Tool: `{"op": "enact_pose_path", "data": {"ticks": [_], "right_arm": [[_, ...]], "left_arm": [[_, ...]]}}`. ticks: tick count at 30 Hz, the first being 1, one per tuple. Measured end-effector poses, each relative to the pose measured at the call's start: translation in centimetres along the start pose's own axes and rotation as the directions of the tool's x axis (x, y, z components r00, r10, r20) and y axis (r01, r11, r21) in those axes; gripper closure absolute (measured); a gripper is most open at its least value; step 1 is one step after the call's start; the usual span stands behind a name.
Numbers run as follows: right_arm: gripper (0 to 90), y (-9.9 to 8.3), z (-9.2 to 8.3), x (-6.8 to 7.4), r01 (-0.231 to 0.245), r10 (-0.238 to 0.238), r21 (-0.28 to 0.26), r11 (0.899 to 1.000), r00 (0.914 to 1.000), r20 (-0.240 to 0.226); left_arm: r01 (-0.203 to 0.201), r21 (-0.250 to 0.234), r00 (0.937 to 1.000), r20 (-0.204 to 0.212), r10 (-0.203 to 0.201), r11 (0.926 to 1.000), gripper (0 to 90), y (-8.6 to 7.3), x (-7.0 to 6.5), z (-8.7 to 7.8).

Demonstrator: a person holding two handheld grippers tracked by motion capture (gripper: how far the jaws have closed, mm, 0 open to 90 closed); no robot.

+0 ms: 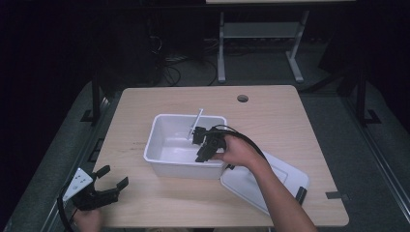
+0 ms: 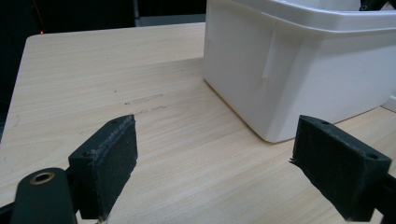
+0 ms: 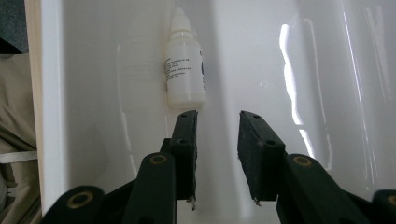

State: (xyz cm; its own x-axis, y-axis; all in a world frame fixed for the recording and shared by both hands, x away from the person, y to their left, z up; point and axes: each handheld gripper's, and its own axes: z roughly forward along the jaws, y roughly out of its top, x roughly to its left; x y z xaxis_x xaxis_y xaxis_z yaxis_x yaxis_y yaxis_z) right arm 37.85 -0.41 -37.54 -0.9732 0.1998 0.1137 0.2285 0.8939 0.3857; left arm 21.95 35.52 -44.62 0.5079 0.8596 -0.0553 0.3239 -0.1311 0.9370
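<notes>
Bit hard to read from the high view: the right gripper [image 1: 202,145] is down inside the white tub [image 1: 151,140] in the middle of the table [image 1: 290,116], and the person's right hand [image 1: 239,151] plus the black cable cover a good part of it, so you can't really see what's under the jaws from up there. The right gripper view sorts that out: a small white dropper bottle [image 3: 185,70] lies on its side on the tub floor, cap pointing away, just past the jaw tips and a touch left of the gap. The jaws are partly open with nothing between them, not touching the bottle. The print on the bottle label is too small to read. A thin white stick [image 1: 195,122] leans over the tub's far rim; can't tell what it is. The tub's lid [image 1: 285,176] sits at the right near side, partly hidden by the forearm. The left gripper [image 1: 111,180] is at the near left corner, well apart from the tub, jaws wide open and empty; its own view shows bare wood between the pads [image 2: 114,163] and the tub's outer wall beyond.
</notes>
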Motion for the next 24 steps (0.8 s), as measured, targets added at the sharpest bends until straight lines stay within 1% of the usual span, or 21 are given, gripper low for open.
{"op": "enact_pose_path", "data": {"ticks": [4, 5, 11, 24], "right_arm": [[67.1, -0.1, -0.3, 0.1, 0.000, 0.000, -0.006, 1.000, 1.0000, 0.002], [67.0, -0.1, -0.3, 0.1, 0.006, -0.006, -0.011, 1.000, 1.0000, 0.003], [66.8, -0.3, -1.0, 0.2, -0.006, 0.006, -0.026, 1.000, 0.9999, 0.010], [65.8, -1.3, -3.7, 0.6, -0.010, 0.013, -0.077, 0.997, 0.9992, 0.037]], "left_arm": [[-0.002, 0.000, 1.0000, 0.000, 0.002, 1.0000, 13.0, 0.0, 0.0, 0.0], [-0.001, 0.001, 1.0000, 0.000, 0.001, 1.0000, 13.0, 0.0, 0.0, 0.0], [-0.002, 0.001, 1.0000, 0.000, 0.002, 1.0000, 13.0, 0.0, 0.0, 0.0], [0.001, 0.002, 1.0000, 0.000, -0.001, 1.0000, 13.0, 0.0, -0.1, 0.1]]}}
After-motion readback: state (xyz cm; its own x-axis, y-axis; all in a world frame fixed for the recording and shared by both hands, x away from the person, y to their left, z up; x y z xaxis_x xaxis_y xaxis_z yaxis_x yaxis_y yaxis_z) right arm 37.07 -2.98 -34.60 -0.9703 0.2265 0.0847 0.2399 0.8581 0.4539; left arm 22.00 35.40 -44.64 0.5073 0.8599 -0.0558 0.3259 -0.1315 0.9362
